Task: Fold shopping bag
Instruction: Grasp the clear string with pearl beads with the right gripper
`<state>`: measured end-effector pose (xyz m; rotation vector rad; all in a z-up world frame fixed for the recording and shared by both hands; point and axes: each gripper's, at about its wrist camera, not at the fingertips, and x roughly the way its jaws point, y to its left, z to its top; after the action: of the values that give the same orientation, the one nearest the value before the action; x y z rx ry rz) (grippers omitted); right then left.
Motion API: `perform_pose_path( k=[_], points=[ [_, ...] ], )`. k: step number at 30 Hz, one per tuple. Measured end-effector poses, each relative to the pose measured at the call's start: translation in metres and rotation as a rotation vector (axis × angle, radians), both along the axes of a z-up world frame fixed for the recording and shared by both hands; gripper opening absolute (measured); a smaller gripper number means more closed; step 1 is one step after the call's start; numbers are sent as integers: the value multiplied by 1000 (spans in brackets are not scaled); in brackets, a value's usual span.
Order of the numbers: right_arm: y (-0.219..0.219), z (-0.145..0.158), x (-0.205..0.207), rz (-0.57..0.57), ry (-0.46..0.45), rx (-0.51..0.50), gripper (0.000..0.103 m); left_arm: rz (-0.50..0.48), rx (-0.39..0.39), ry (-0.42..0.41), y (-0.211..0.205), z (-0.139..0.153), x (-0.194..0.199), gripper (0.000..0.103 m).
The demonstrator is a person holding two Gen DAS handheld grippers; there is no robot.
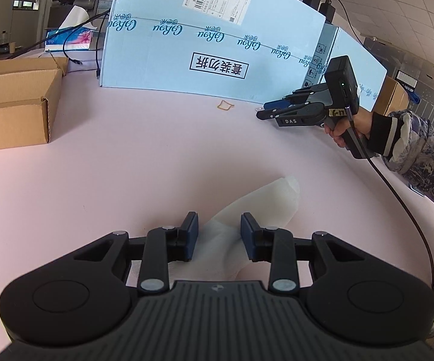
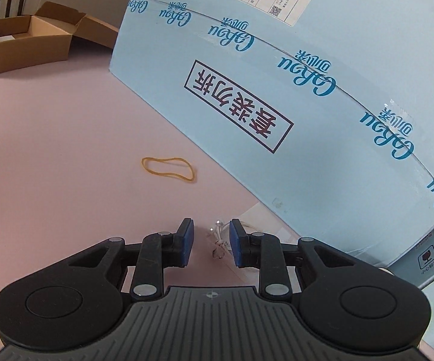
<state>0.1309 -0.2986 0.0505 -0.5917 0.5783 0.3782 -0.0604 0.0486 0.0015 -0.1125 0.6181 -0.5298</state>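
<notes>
Shopping bag (image 1: 256, 207) lies on the pink counter (image 1: 111, 165), a pale, thin strip w/ one end between the left gripper (image 1: 219, 236) pads; jaws apart, nothing clamped. Right gripper (image 2: 211, 242) is well apart near the blue carton (image 2: 322, 96), jaws apart, empty, over a small knotted string (image 2: 217, 248). Bag looks light, limp, prob slippery; best pinch flat at an end/edge.
</notes>
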Motion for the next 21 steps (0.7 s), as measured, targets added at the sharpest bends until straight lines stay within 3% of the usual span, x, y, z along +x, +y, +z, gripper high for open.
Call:
perform_pose_path(
  k=[7, 11, 14, 17, 21],
  points=[
    [-48, 6, 20, -135, 145, 371, 26, -1, -8, 3, 1, 0, 0, 30],
    [-48, 12, 14, -176, 152, 398, 11, -2, -11, 4, 1, -1, 0, 30],
    [-48, 21, -4, -173, 117, 435, 10, -3, -19, 8, 2, -1, 1, 30],
    [-52, 36, -22, -154, 120, 539, 10, -3, -26, 11, 3, -1, 1, 31],
    [-53, 47, -63, -112, 326, 804, 10, -5, -31, 13, 4, -2, 2, 31]
  ],
)
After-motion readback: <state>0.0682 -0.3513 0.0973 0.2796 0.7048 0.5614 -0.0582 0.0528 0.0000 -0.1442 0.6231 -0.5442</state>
